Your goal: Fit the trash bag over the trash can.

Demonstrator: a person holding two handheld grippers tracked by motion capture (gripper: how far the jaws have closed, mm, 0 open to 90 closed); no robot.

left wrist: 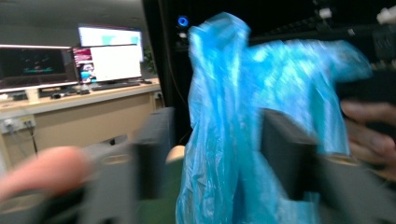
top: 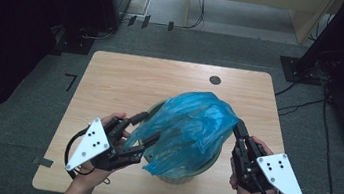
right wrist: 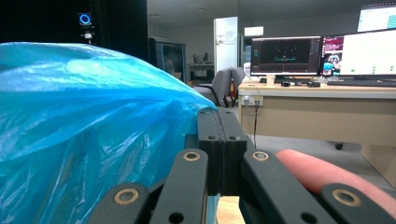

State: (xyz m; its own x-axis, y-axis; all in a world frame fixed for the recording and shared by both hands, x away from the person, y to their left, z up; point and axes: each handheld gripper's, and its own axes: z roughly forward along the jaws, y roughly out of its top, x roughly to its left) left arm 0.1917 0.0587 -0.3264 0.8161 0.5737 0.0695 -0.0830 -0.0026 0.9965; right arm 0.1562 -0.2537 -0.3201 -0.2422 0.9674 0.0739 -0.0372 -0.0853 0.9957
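Observation:
A blue plastic bag [top: 191,125] is draped over a pale green bin [top: 177,179] at the front middle of the wooden table [top: 117,79]. My left gripper [top: 152,125] is at the bag's left edge; its jaws stand open with blue film hanging between them [left wrist: 219,140], and a gap shows beside the left jaw. That view is blurred. My right gripper [top: 238,125] is at the bag's right edge. In the right gripper view its jaws [right wrist: 220,116] are pressed together, and the bag [right wrist: 93,116] runs up to their tip, so the film looks pinched there.
The table has a small round hole [top: 215,80] near its far edge. Grey carpet surrounds it, with cables [top: 305,102] on the right. A desk with monitors [right wrist: 322,56] stands farther off in the room. The person's other hand [left wrist: 369,135] shows behind the bag.

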